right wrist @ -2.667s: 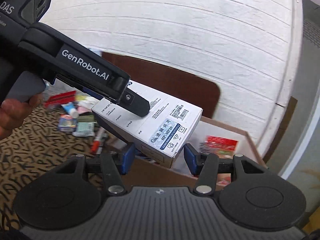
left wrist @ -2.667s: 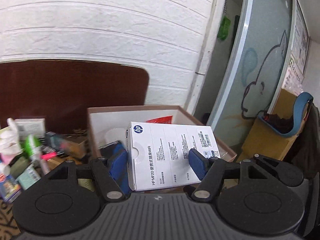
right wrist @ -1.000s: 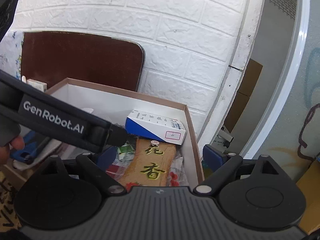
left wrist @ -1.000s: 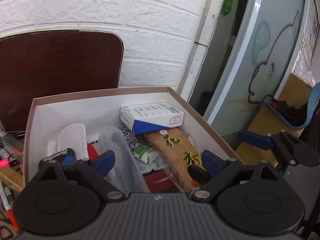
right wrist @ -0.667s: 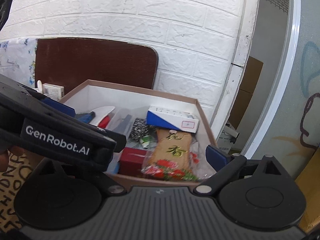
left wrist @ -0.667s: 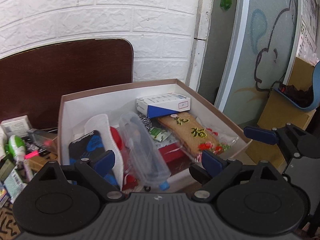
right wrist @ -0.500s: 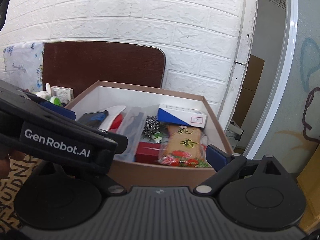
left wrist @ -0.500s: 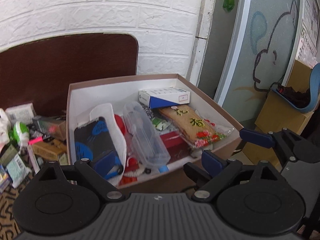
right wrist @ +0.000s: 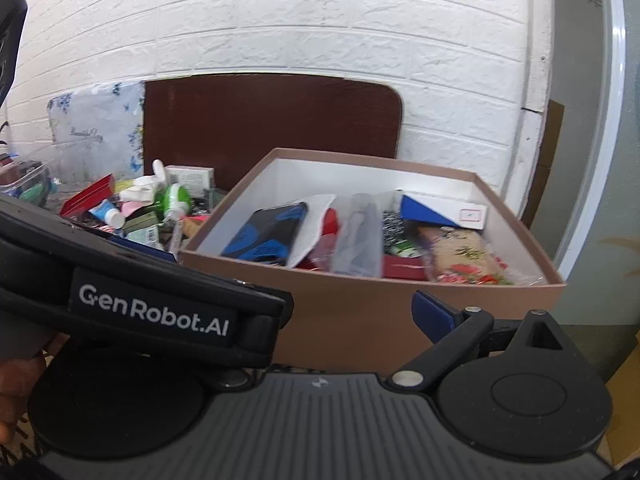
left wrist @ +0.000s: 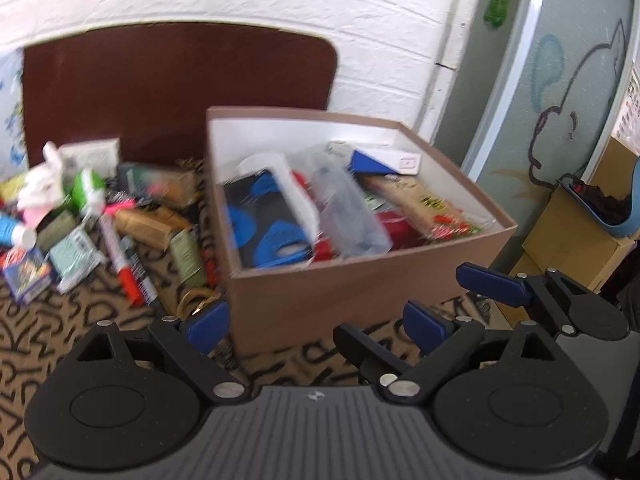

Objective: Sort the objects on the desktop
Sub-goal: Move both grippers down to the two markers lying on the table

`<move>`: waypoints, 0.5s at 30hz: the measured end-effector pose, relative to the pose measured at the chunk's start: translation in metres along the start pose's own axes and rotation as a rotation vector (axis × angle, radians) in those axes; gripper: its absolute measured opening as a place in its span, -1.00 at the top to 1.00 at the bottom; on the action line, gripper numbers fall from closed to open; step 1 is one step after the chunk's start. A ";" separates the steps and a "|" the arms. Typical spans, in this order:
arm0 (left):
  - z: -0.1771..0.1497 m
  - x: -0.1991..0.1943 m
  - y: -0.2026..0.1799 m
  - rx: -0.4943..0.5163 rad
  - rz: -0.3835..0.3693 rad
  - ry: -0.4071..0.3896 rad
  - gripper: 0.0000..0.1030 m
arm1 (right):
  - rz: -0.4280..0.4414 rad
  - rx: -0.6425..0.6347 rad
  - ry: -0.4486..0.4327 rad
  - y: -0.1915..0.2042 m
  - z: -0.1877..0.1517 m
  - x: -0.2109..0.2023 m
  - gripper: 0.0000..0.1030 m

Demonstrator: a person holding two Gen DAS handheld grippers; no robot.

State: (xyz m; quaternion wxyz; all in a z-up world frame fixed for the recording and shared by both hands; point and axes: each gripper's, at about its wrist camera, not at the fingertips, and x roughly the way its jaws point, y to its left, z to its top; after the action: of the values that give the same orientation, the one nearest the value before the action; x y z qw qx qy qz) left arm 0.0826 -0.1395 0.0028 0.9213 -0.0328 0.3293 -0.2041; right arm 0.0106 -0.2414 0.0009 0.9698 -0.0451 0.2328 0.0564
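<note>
A brown cardboard box with white inner walls stands on the patterned table. It holds a white-and-blue carton, a black-and-blue item, a clear plastic case, a snack packet and red items. My left gripper is open and empty, in front of the box. My right gripper is open and empty; its left finger is hidden behind the left gripper's body. Its blue pads show at the right in the left wrist view.
A pile of loose small objects lies left of the box: markers, tubes, small cartons, a white toy. A dark brown board leans on the white brick wall. Cardboard boxes stand off the table to the right.
The left gripper let go of the white HP carton, which now lies in the box. Both grippers pulled back from over the box; more of the table and pile shows.
</note>
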 end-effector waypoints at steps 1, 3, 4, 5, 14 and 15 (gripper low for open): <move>-0.005 -0.001 0.007 -0.009 0.005 0.008 -0.86 | 0.012 -0.008 0.012 0.007 -0.003 0.002 -0.88; -0.016 -0.004 0.023 -0.034 0.022 0.019 -0.86 | 0.037 -0.029 0.031 0.022 -0.009 0.008 -0.88; -0.021 -0.006 0.031 -0.047 0.033 0.022 -0.86 | 0.054 -0.039 0.043 0.030 -0.012 0.012 -0.88; -0.026 -0.008 0.040 -0.059 0.045 0.025 -0.86 | 0.073 -0.048 0.056 0.038 -0.015 0.016 -0.88; -0.050 -0.026 0.123 -0.219 0.148 0.007 -0.86 | 0.226 -0.204 0.102 0.110 -0.020 0.040 -0.88; -0.050 -0.027 0.130 -0.236 0.155 0.004 -0.86 | 0.243 -0.220 0.101 0.118 -0.020 0.043 -0.88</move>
State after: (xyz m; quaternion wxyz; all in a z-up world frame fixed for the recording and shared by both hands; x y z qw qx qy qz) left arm 0.0787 -0.0060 -0.0461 0.9235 -0.1149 0.3542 -0.0925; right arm 0.0245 -0.1235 -0.0442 0.9321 -0.1256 0.2775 0.1961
